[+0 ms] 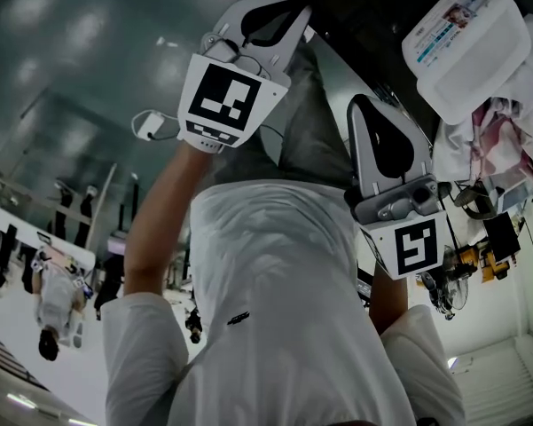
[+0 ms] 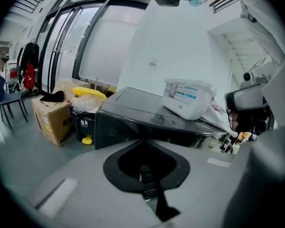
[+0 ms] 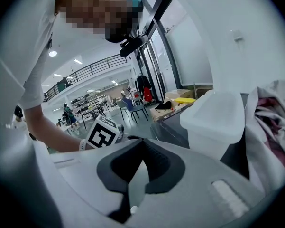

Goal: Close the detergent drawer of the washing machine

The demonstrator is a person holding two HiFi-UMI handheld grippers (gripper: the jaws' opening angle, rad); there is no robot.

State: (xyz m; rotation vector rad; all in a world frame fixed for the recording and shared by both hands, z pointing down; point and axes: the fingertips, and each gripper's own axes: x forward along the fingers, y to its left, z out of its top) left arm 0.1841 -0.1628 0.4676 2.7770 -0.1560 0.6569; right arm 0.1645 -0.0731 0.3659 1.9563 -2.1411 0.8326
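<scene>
Claw of left gripper (image 2: 143, 140) is clenched, empty; claw of right gripper (image 3: 143, 142) also. Both are apart from washing machine (image 2: 128, 110), which carries white tub (image 2: 187, 99).

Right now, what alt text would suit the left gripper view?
The left gripper, shut and empty, points at a dark washing machine with a white tub on top; a cardboard box stands at left.

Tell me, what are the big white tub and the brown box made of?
The white tub is probably plastic: smooth, milky white, with rounded moulded corners, a lid and a stuck-on label. The brown box looks like cardboard: dull, matte brown, with flat sides and creased edges.
</scene>
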